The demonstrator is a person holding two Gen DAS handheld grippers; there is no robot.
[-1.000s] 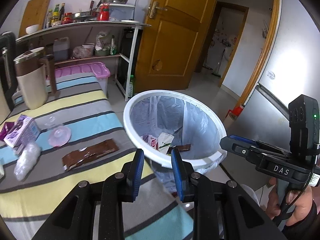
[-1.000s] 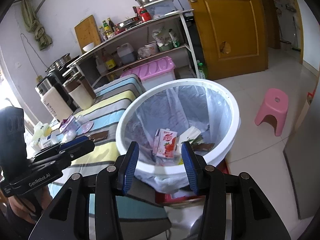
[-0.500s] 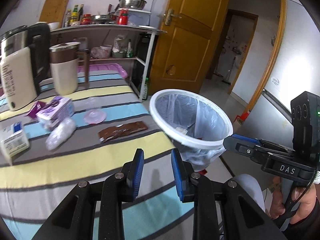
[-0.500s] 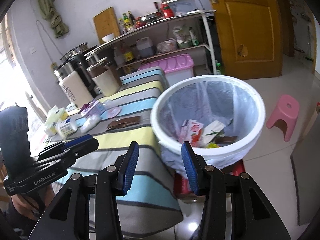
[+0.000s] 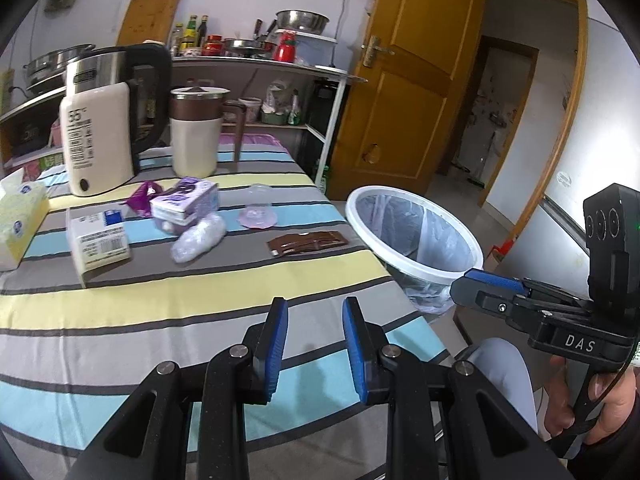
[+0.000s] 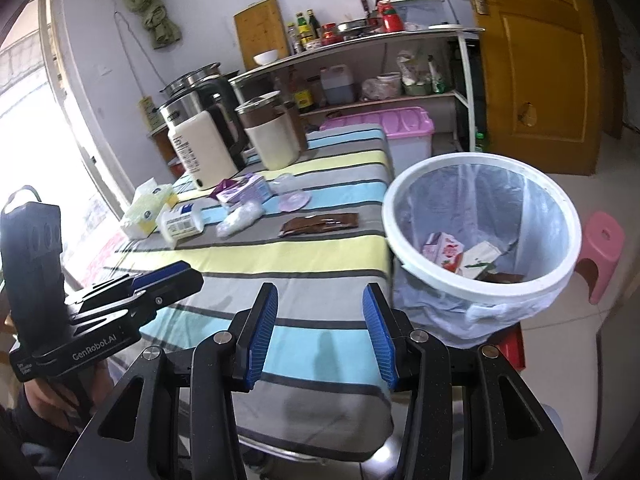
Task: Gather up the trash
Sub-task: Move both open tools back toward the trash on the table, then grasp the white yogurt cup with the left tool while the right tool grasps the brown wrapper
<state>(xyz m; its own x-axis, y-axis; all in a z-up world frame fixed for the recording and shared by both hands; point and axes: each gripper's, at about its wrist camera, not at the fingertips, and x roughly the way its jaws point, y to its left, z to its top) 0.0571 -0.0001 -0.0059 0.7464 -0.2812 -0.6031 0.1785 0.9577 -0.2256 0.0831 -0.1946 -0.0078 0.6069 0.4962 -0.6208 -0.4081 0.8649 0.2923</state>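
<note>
Hovering over the near edge of the striped table (image 5: 168, 292), both tools carry nothing. Left tool (image 5: 314, 344): pads apart, narrow gap, only cloth visible between them. Right tool (image 6: 320, 334): pads apart, wider gap, also empty. Judgement: both are held low and angled toward the table so either can take the next piece of trash.

Nearest trash, mid-table: brown wrapper (image 5: 307, 242), lying flat near the right edge, close to the bin. Beyond it, a crumpled clear plastic bag (image 5: 198, 238), a white box (image 5: 98, 244), a pink lid (image 5: 258, 216) and a purple carton (image 5: 184, 204), loosely grouped. Far end: kettle (image 5: 100, 128) and jug (image 5: 196, 132), upright; probably not trash.

White bin (image 6: 480, 224) stands just off the table's right edge, lined with a clear bag, presumably so items drop in with a short carry. Contents: 1 pink-and-white carton (image 6: 442, 250), 1 white-green carton (image 6: 480, 258), 1 dark wrapper. Bin far from full.
</note>
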